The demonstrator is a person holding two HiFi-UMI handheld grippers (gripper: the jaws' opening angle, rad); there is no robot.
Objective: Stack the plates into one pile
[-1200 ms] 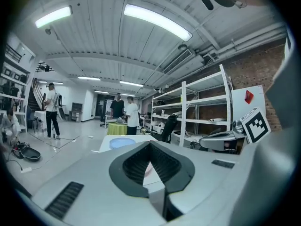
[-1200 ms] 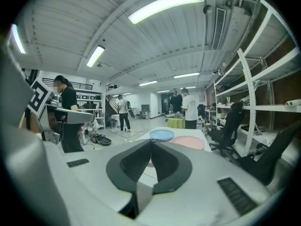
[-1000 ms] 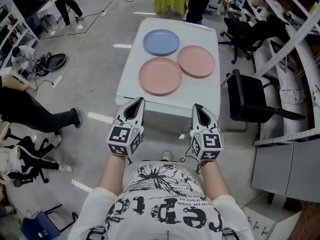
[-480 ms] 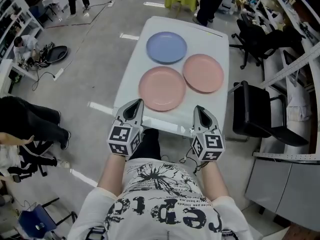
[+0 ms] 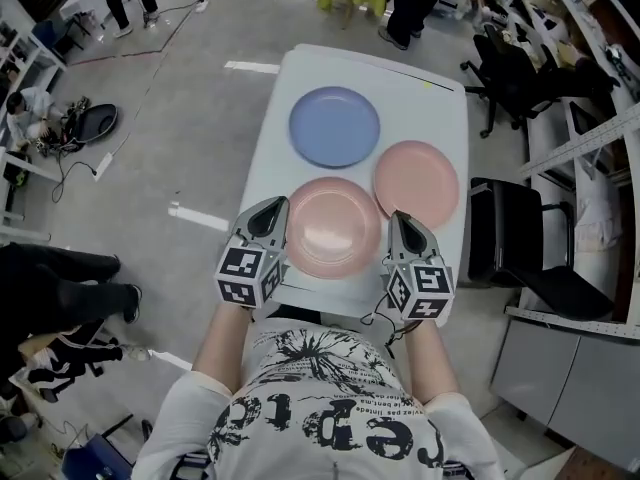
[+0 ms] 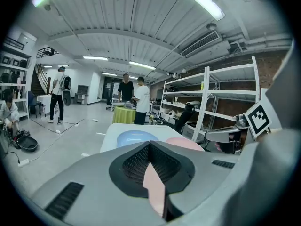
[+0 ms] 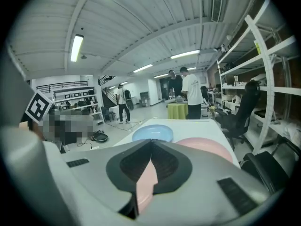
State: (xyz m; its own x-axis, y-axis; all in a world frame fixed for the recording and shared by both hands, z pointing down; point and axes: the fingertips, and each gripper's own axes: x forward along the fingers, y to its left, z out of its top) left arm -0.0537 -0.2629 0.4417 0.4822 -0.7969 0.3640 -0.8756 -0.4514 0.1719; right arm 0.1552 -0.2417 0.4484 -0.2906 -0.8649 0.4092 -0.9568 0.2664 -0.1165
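Plates are lying separately on the table [image 5: 445, 98], three of them, and none is stacked yet. The blue plate [image 5: 335, 126] is sitting at upper centre of the head view. The right pink plate [image 5: 416, 183] is lying just right of centre. The near pink plate [image 5: 333, 226] is lying at centre, close to the table's lower edge. The two pink ones are lying edge to edge, but I cannot tell if they are touching. By my reading, the whole job is still waiting: two plates need lifting onto a third.

The left gripper [image 5: 270, 211] and right gripper [image 5: 402, 226] are flanking the near pink plate, one on each side of it. Both are keeping their jaws pressed together and are carrying nothing. The pink sliver in each gripper view is a plate beyond the jaws.

A second ago the table was sitting higher in the frame, well apart from the grippers, which were hanging over the floor. Now it is filling the centre, and the grippers are reaching over its near edge. The plates are keeping the same layout.
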